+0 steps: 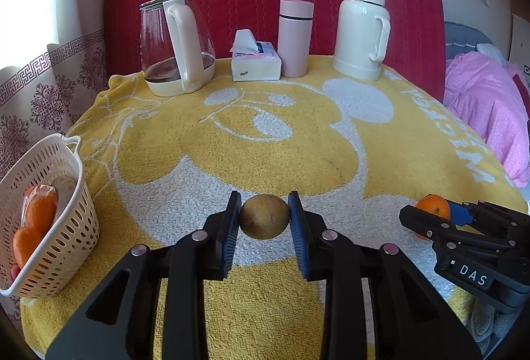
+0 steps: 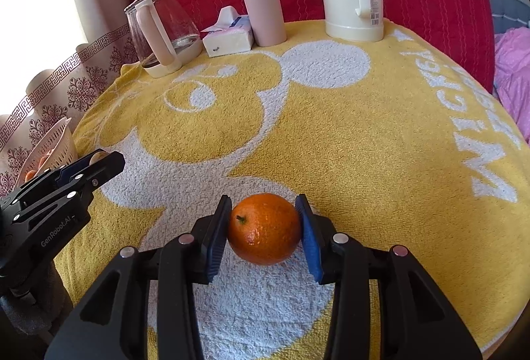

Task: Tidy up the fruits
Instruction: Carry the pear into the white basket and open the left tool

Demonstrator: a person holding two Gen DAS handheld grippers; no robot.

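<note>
A brown, kiwi-like fruit (image 1: 264, 217) sits between the blue pads of my left gripper (image 1: 264, 198), which is shut on it low over the yellow towel (image 1: 185, 168). My right gripper (image 2: 264, 199) is shut on an orange (image 2: 264, 229) with a small green stem. From the left wrist view that orange (image 1: 434, 206) shows at the right, near the table's front edge. A white slotted basket (image 1: 71, 227) at the left edge holds oranges (image 1: 36, 221) and a brownish fruit (image 1: 64, 191). Whether either held fruit touches the towel I cannot tell.
Along the back against the red cushion stand a glass kettle (image 1: 175, 45), a tissue pack (image 1: 255, 62), a pink tumbler (image 1: 294, 38) and a cream thermos (image 1: 362, 28). A patterned curtain (image 1: 39, 88) hangs left. Pink bedding (image 1: 483, 108) lies right. Bare towel spreads across the middle.
</note>
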